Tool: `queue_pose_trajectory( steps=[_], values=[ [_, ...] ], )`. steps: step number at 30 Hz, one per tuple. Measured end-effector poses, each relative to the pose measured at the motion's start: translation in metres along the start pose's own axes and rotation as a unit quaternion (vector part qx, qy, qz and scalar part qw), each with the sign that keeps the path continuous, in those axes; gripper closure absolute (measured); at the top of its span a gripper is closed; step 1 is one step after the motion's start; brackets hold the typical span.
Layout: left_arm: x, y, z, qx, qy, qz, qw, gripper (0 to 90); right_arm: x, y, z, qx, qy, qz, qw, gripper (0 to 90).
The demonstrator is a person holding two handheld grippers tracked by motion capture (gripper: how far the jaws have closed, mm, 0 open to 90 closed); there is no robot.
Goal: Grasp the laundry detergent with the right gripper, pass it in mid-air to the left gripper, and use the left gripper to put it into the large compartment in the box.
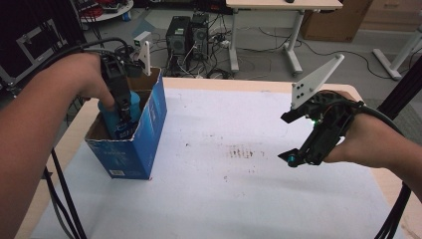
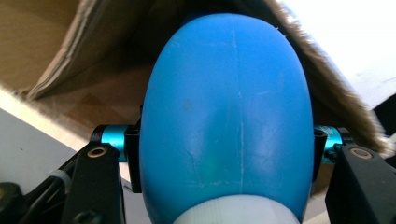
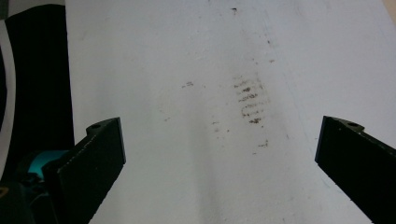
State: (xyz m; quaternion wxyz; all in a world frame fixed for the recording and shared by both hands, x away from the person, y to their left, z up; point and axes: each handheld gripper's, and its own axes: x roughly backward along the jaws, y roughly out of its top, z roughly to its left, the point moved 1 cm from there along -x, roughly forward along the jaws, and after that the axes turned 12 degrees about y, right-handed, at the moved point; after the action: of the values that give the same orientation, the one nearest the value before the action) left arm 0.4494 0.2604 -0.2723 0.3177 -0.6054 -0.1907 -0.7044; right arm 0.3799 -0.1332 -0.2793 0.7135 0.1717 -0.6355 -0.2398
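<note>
A smooth blue bottle (image 2: 226, 107) with a white base fills the space between my left gripper's jaws, which press on both its sides. In the high view my left gripper (image 1: 124, 112) points down into an open blue cardboard box (image 1: 149, 124) at the table's left, shut on the blue bottle (image 1: 110, 117), whose lower part is inside the box. The box's brown inner wall (image 2: 70, 46) rises close behind the bottle. My right gripper (image 1: 288, 138) hovers over the right side of the table, open with nothing between its jaws (image 3: 219, 126).
A white sheet (image 1: 224, 189) with a few brown smudges (image 3: 250, 100) covers the wooden table. Beyond the far edge on the floor are computer towers (image 1: 186, 32), cables and desk legs. Black cables hang at the left and right front corners.
</note>
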Motion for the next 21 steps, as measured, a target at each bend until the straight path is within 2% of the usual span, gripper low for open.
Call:
queue_pose_trajectory(
  steps=[1, 2, 11, 13, 15, 17, 21],
  values=[
    [0.0, 0.0, 0.0, 0.0, 0.0, 0.0, 1.0, 39.1, 0.0, 0.0, 0.0, 0.0, 0.0, 0.0, 1.0, 0.6],
    [-0.007, 0.001, 0.0, -0.009, -0.004, -0.001, 1.0, 39.1, -0.001, 0.0, 0.0, 0.0, 0.0, 0.001, 1.0, 0.6],
    [-0.027, 0.001, -0.002, -0.016, -0.024, 0.005, 0.9996, 37.4, -0.009, 0.002, -0.002, -0.002, 0.005, 0.011, 0.9999, 0.6],
    [-0.026, 0.001, 0.0, -0.01, -0.028, -0.007, 0.9995, 37.3, -0.011, 0.002, -0.003, -0.004, 0.006, 0.012, 0.9999, 0.6],
    [-0.026, 0.001, 0.001, -0.012, -0.031, -0.002, 0.9994, 37.2, -0.012, 0.003, -0.004, -0.004, 0.007, 0.013, 0.9999, 0.6],
    [-0.025, 0.0, 0.001, -0.002, -0.033, -0.008, 0.9994, 36.6, -0.014, 0.003, -0.004, -0.003, 0.007, 0.015, 0.9999, 0.6],
    [-0.022, -0.002, 0.004, 0.004, -0.03, -0.008, 0.9995, 31.3, -0.015, 0.005, -0.004, -0.002, 0.007, 0.016, 0.9998, 0.6]
  ],
)
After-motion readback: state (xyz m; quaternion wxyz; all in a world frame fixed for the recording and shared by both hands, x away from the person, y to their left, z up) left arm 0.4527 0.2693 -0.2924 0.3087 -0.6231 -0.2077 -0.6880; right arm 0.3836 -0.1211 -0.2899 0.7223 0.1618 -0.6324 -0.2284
